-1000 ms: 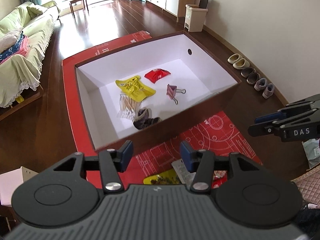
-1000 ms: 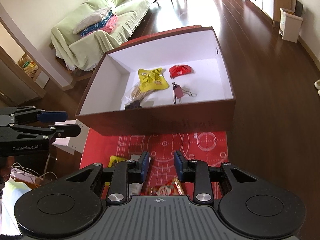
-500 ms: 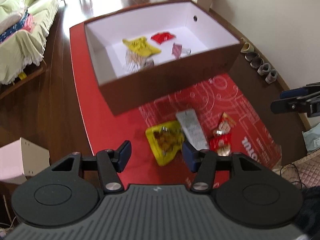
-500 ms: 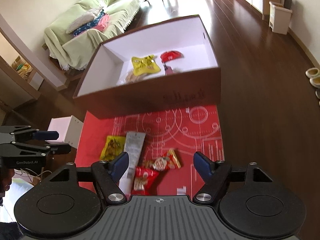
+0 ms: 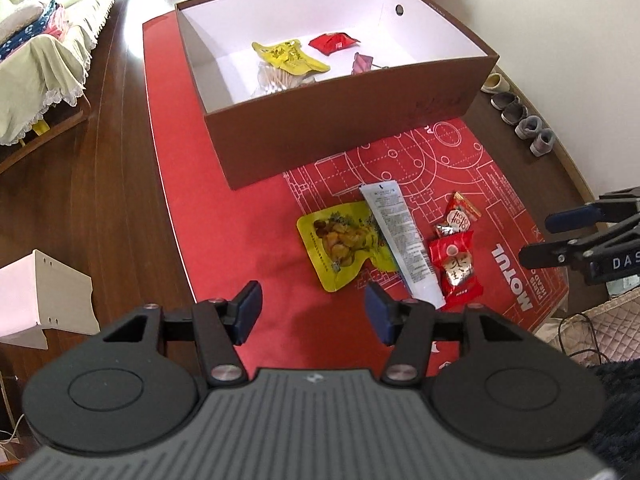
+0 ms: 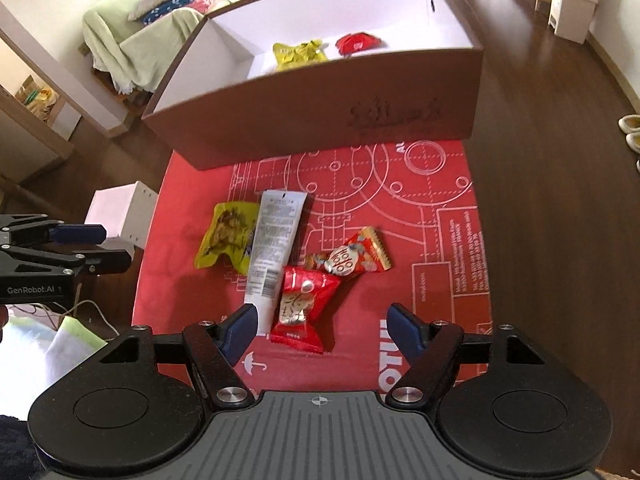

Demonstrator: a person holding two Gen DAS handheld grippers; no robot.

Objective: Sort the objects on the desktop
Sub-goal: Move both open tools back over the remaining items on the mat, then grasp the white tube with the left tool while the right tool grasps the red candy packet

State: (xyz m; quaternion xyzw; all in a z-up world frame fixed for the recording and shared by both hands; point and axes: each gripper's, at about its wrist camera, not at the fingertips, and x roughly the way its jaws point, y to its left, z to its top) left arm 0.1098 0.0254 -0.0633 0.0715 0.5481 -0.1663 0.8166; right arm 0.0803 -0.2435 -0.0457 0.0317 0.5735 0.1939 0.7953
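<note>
Desktop objects lie in two groups: some already sit inside the large brown cardboard box with white lining (image 5: pixel 344 120), while four remain loose on the red printed mat (image 5: pixel 240 248) just in front of it. In the box are a yellow crinkled sachet (image 5: pixel 290 56), a red foil packet (image 5: pixel 334 43), a pink binder clip (image 5: pixel 362 64) and a clear bag of cotton swabs (image 5: pixel 272 80). On the mat, a grey-white squeeze tube (image 6: pixel 276 244) lies across the edge of a yellow-green snack pouch (image 6: pixel 224 240); its capped end touches a red wrapped candy pack with a silver centre (image 6: pixel 302 304), which in turn overlaps a smaller orange-red sweet wrapper (image 6: pixel 352 260).

The left gripper (image 5: pixel 312 312) hangs over the mat with its blue-padded jaws spread and empty, nearest the pouch. The right gripper (image 6: pixel 322 330) is also spread wide and holds nothing, poised just short of the red candy pack.

The risks come mostly from the overlap. Pinching the candy pack could drag the tube's end or the small wrapper along, and a second item may drop short of the box. Flat, slick wrappers offer little edge, so the pads may slide off or only crease the film. Both grippers aim at the same tight cluster and could collide. The box's near wall is tall, so a low carry may catch its rim.
</note>
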